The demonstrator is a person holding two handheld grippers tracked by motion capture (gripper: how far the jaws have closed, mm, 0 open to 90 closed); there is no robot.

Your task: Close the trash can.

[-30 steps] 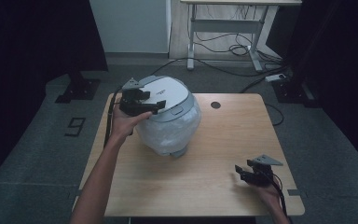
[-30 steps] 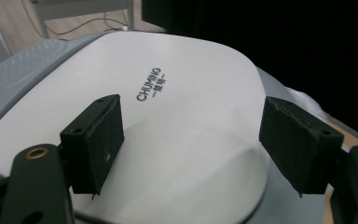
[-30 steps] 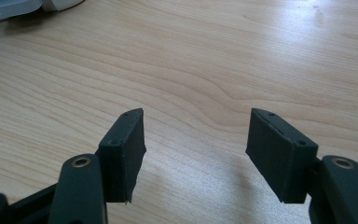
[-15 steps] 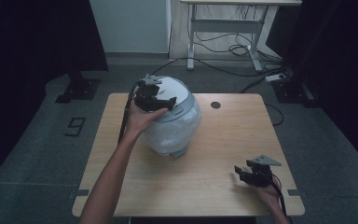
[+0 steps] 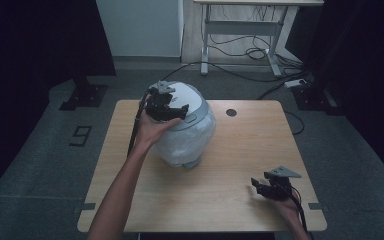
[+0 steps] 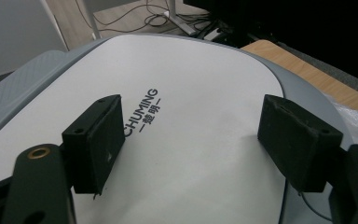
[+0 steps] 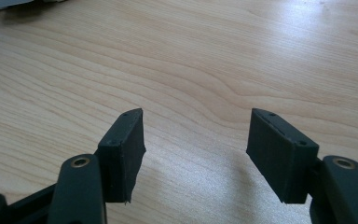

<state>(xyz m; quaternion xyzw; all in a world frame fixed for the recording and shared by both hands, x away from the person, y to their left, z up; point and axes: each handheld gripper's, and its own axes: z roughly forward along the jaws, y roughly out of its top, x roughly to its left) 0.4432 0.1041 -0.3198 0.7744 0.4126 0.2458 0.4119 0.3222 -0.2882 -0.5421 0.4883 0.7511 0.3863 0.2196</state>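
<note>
Bin, round with a white lid, stands at ten o'clock of the table. Left gripper hovers over the lid, jaws apart, just narrowed, nothing between; likely lining up to press it. Right gripper rests at five o'clock, jaws apart, empty, kept clear.
</note>
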